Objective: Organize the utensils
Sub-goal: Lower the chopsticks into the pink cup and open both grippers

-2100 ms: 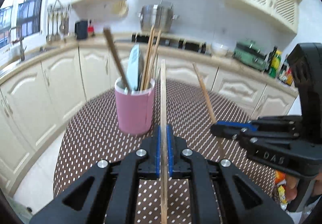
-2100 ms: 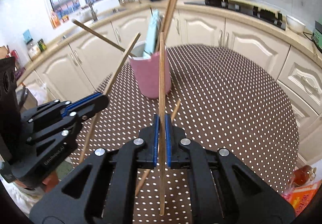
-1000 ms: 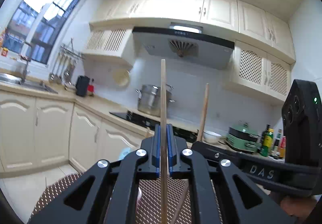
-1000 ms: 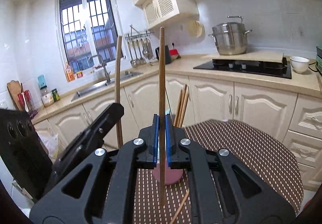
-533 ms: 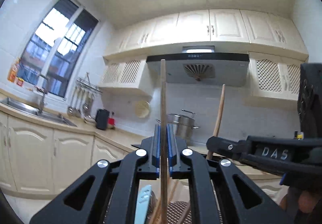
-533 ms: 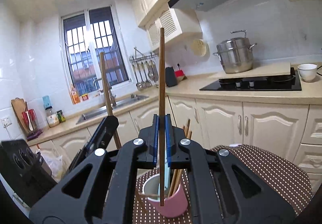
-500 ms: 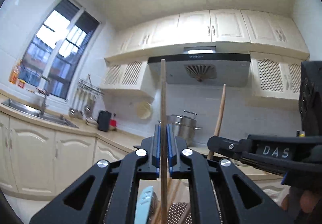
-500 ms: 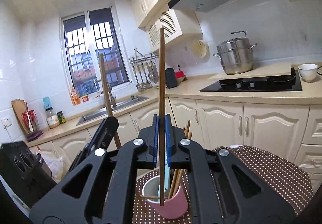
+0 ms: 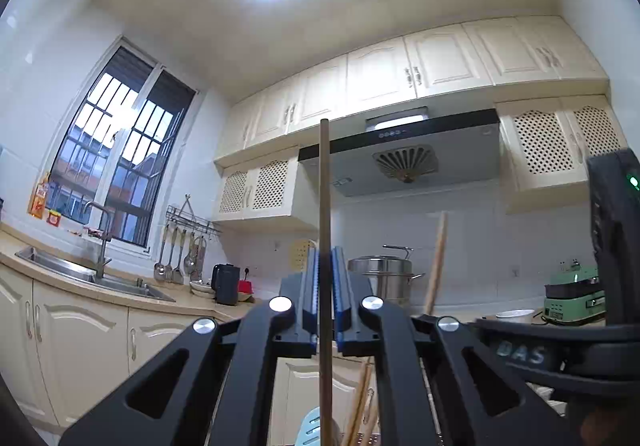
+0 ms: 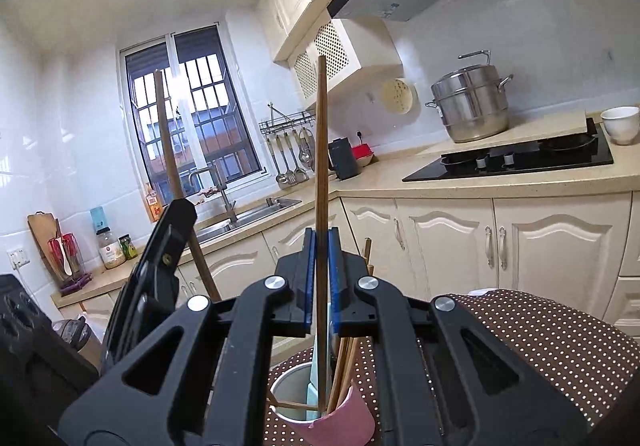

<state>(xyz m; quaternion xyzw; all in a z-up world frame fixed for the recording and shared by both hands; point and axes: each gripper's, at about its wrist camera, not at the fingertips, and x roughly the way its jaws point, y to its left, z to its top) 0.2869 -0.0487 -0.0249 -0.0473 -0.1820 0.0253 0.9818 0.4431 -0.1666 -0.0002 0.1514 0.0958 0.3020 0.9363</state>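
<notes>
Sitting on the black cooktop (image 10: 516, 159): a steel stockpot (image 10: 470, 103), with a white bowl (image 10: 620, 123) just beside. Hanging from a wall rail, near the sink (image 10: 244, 215): several ladles (image 10: 290, 157).

Your left gripper (image 9: 324, 322) is matte black with triangular cut-outs, round silver screws and ribbed blue pads (image 9: 343, 286). Your right gripper (image 10: 320, 286) matches; seen from the left camera, its body carries pale "DAS" lettering and a green light.

Both wrist views tilt upward across the kitchen, sharing the steel pot (image 9: 380, 274) (image 10: 470, 105).
</notes>
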